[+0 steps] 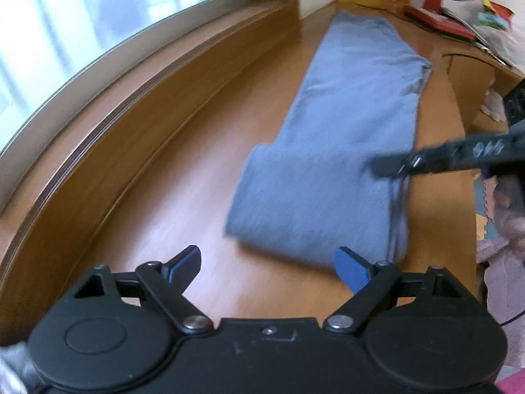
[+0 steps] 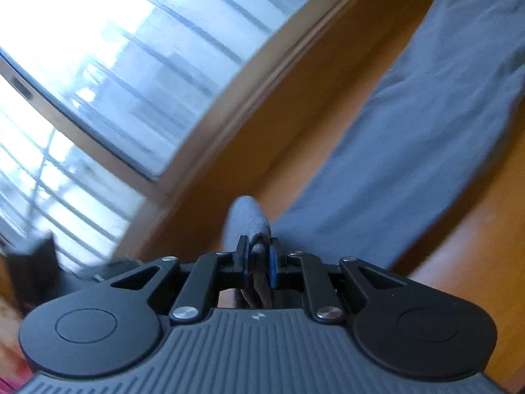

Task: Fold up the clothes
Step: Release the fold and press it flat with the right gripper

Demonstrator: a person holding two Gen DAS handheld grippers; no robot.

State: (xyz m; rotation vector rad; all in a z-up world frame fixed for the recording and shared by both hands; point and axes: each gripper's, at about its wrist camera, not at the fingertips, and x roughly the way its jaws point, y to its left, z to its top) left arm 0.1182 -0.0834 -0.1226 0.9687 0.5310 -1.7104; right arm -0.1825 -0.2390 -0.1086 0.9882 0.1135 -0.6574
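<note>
The jaws of the right gripper are pressed together on a bunched edge of the blue-grey garment, a small hump of cloth being seen to rise just beyond the pads in the right wrist view. The pinch is judged to be taken at the near right corner of the cloth so that this end can be lifted and carried over for a further fold. The jaws of the left gripper are spread wide with nothing between them; they are held just short of the garment's near edge, probably so that the other near corner can be taken. The garment itself is laid as a long strip along the desk, its near end already doubled over into a thicker band, its far end reaching toward the far edge. The desk is of warm orange-brown wood and is bordered on the left by a wooden sill under a bright window. At the far right corner a red-based fan and loose papers are seen, blurred.
</note>
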